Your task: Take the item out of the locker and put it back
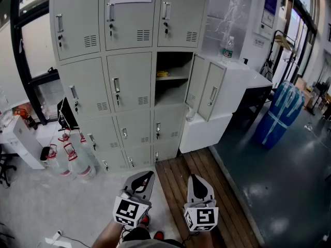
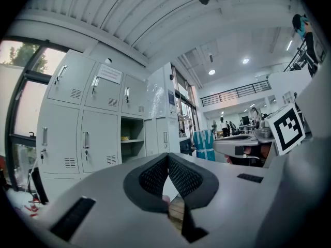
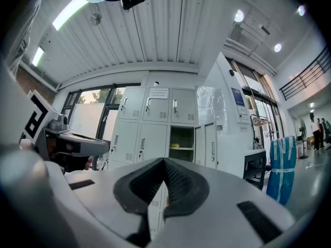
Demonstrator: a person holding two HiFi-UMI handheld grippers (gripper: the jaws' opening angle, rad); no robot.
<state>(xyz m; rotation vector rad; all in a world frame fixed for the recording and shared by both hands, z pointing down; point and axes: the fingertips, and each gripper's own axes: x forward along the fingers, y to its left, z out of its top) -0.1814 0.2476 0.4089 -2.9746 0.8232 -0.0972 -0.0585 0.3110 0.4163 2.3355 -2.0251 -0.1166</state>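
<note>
A grey bank of lockers (image 1: 129,71) stands ahead. One middle-row compartment (image 1: 172,79) on the right is open, its door (image 1: 197,81) swung out to the right. A yellow item (image 1: 163,74) lies on the shelf inside, also seen small in the left gripper view (image 2: 124,137) and in the right gripper view (image 3: 176,145). My left gripper (image 1: 148,176) and right gripper (image 1: 197,180) are held low near my body, well short of the lockers. Both have their jaws together at the tips and hold nothing.
Several clear plastic jugs (image 1: 72,156) sit on the floor at the lockers' lower left. A white counter (image 1: 243,79) with a water bottle (image 1: 228,47) stands right of the open door. A blue wrapped bundle (image 1: 282,112) stands farther right. Wooden planks (image 1: 207,190) cover the floor beneath me.
</note>
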